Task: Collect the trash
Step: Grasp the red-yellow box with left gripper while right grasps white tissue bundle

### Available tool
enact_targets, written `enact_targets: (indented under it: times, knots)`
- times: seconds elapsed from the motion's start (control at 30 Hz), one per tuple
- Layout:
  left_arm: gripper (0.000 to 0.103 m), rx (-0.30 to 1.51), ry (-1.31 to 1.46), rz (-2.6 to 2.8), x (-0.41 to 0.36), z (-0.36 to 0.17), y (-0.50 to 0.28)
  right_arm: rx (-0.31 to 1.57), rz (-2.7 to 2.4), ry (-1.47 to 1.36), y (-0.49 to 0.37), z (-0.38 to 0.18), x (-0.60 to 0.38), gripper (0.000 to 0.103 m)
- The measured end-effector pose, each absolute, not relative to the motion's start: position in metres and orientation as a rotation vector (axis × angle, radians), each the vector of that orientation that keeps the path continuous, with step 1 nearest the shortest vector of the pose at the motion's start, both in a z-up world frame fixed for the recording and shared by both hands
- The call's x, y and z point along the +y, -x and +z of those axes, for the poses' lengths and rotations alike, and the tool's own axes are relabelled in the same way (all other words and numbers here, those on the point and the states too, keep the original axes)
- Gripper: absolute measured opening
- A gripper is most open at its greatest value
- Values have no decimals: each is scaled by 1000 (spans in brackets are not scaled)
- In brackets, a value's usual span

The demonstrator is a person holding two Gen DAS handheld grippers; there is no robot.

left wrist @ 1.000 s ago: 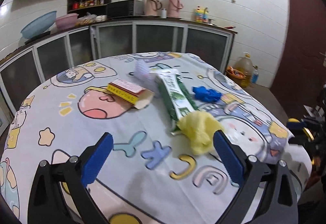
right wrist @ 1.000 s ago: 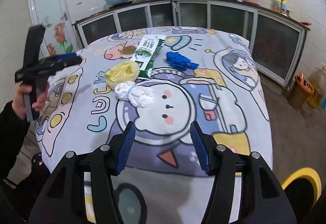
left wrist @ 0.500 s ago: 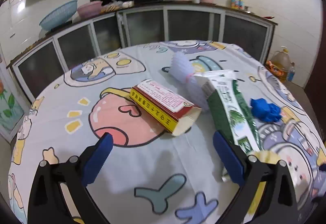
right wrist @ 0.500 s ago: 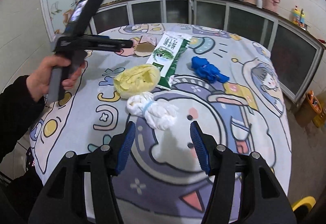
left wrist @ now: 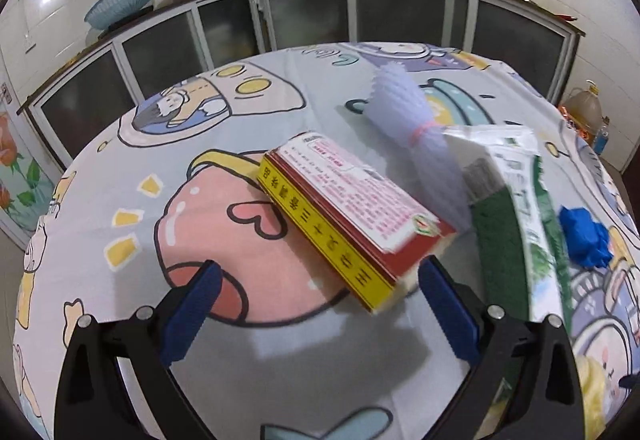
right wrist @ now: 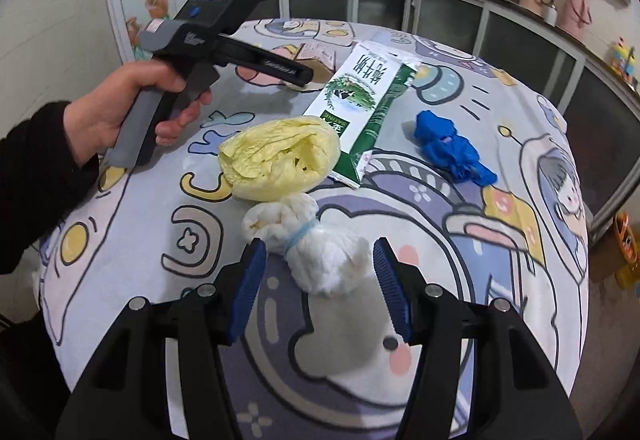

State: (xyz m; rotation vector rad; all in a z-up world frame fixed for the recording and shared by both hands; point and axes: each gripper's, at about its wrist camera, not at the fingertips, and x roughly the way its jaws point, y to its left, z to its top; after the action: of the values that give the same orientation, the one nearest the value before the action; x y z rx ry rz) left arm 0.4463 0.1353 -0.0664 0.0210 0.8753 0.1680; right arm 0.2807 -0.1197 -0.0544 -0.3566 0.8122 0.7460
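Note:
In the left wrist view my left gripper (left wrist: pixel 320 296) is open just above the cartoon tablecloth; the near end of a red and yellow carton (left wrist: pixel 344 215) lies between its blue pads. A pale mesh bundle (left wrist: pixel 404 107), a green and white packet (left wrist: pixel 512 207) and a blue crumpled glove (left wrist: pixel 584 236) lie to the right. In the right wrist view my right gripper (right wrist: pixel 318 284) is open around a white tied wad (right wrist: pixel 316 244). A yellow crumpled bag (right wrist: pixel 280 155), the green packet (right wrist: pixel 360 91) and the blue glove (right wrist: pixel 452 147) lie beyond it. The left gripper's body (right wrist: pixel 224 39) is held in a hand at the left.
The round table (right wrist: pixel 520 240) drops off at its edges on all sides. Kitchen cabinets (left wrist: pixel 360 11) with basins and flasks line the far wall. An oil jug (left wrist: pixel 584 107) and an orange container (right wrist: pixel 628 240) stand on the floor at the right.
My left gripper has moved forward to the carton, which now lies between its pads. My right gripper has moved forward until the white wad sits between its pads. Both stay open.

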Motion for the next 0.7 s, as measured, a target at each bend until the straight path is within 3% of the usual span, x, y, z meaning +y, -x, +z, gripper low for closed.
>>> enact_targets:
  times: [0.1,0.2,0.3,0.37,0.47,0.7]
  knots:
    - [93,887,4,166,139,-70,-455,834,758,361,-287,-59,-114,53]
    - [71,911,37,169,145,-76,-463,867,775,353,-291,-62,-111,52]
    - [46,920,88,169,152,-78,-466,901,789,315,-291,-61,-113,37]
    - [17,921,107,162,155,-76,-466,910,792,295,-290,-59,-115,31]
    - [8,920,140,156,162,-73,-463,916,830,235,-282,-51,-121,22]
    - [5,864,188,105,172,-53,-431,917,843,141,-265,-33,-139,21]
